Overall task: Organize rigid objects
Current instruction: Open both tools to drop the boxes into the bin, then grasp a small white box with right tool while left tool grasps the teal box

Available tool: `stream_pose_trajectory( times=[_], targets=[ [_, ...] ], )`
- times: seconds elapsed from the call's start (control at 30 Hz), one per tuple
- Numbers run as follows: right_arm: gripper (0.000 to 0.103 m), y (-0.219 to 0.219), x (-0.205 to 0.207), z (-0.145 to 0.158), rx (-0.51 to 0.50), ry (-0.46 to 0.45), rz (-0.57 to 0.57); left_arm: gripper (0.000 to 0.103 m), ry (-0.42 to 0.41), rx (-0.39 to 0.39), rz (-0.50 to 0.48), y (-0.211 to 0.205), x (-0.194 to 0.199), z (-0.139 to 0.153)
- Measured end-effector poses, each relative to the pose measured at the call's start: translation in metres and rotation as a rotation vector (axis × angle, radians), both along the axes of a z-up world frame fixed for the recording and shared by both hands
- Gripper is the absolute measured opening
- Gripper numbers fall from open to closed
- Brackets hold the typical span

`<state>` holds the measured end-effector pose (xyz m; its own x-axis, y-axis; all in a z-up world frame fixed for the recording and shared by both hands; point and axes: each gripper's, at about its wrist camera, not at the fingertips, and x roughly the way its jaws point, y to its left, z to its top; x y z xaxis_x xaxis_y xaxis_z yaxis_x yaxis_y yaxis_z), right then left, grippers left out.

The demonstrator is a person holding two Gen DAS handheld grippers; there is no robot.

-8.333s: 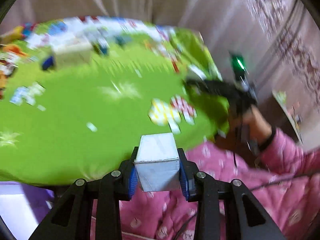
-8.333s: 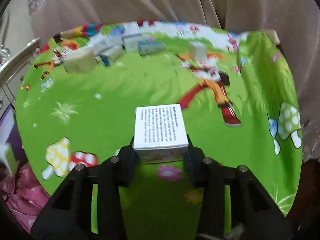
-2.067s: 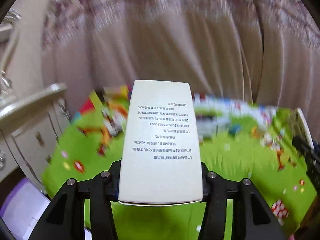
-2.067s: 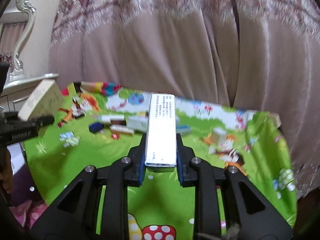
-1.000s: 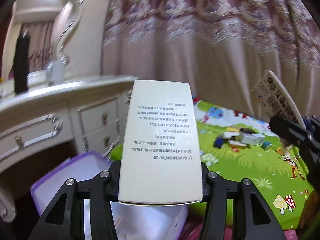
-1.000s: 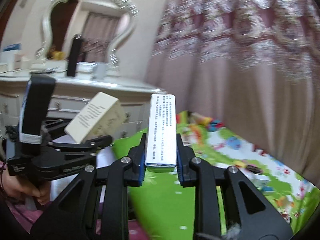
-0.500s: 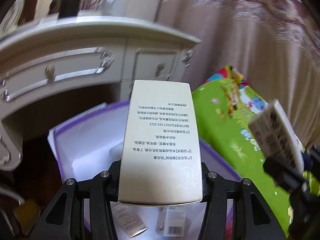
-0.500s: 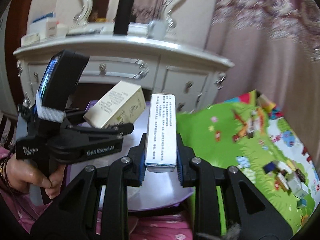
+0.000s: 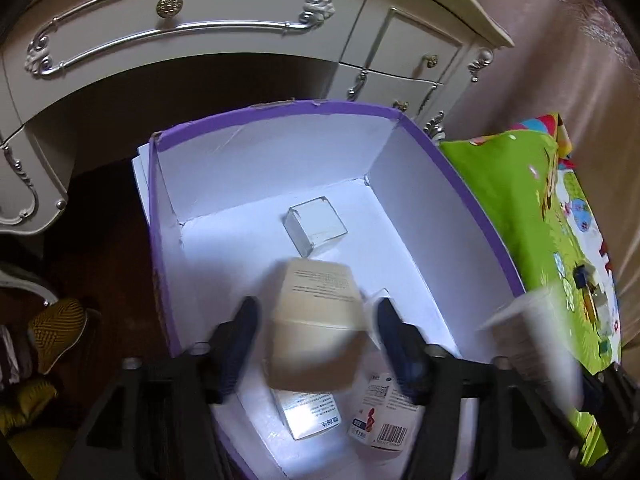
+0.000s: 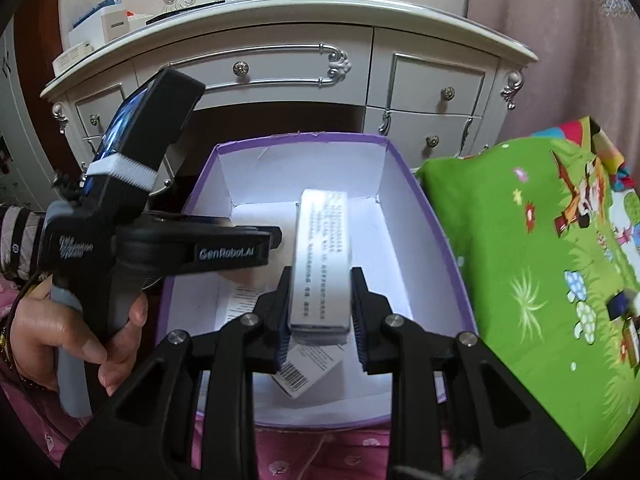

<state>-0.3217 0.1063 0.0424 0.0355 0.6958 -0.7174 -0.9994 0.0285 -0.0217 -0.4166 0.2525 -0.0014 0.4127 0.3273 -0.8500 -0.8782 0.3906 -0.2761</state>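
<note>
My left gripper (image 9: 316, 340) hangs over the purple-rimmed white storage box (image 9: 472, 208) with its jaws spread wide. The cream carton (image 9: 316, 312) is blurred between the jaws, clear of both pads, over the box floor. My right gripper (image 10: 320, 312) sits above the same box (image 10: 404, 168), and its pads stand slightly off the sides of the narrow white carton (image 10: 322, 256) with printed text. The left gripper also shows in the right wrist view (image 10: 276, 240), open over the box's left side.
A clear-lidded small box (image 9: 316, 224) and two printed cartons (image 9: 308, 416) (image 9: 380, 420) lie in the storage box. A white dresser (image 10: 280, 64) stands just behind it. The green cartoon-print table (image 10: 532, 264) is to the right, with small boxes (image 10: 628, 316) on it.
Both grippers swung from the green table over the storage box and tilted down. The left jaws opened and the cream carton left them. The right jaws have eased apart around the narrow carton.
</note>
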Motion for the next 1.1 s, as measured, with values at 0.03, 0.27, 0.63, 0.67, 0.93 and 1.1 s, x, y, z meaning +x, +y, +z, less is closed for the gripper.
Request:
stream_pose_trajectory(
  times=[0.03,0.27,0.63,0.67,0.93,1.1],
  targets=[
    [0.048,-0.002,0.002,0.000,0.006,0.003,-0.009,0.075,0.010,0.023,0.010,-0.002,0.000,0.004],
    [0.074,-0.045,0.045,0.020,0.106,0.063,-0.156,0.084,0.012,0.192,-0.100,-0.037,0.027,0.039],
    [0.086,-0.236,0.204,0.000,0.060,0.084,-0.911,0.088,0.048,0.340,-0.829,-0.190,0.202,0.059],
    [0.086,-0.268,0.224,-0.007,0.035,0.101,-1.024,0.088,0.041,0.315,-0.908,-0.209,0.221,0.055],
    [0.086,-0.421,0.341,-0.021,-0.017,0.186,-1.354,0.092,0.074,0.249,-1.248,-0.321,0.320,0.023],
    [0.090,-0.430,0.417,-0.033,-0.107,0.138,-1.313,0.103,0.097,0.279,-1.345,-0.351,0.376,0.021]
  ],
)
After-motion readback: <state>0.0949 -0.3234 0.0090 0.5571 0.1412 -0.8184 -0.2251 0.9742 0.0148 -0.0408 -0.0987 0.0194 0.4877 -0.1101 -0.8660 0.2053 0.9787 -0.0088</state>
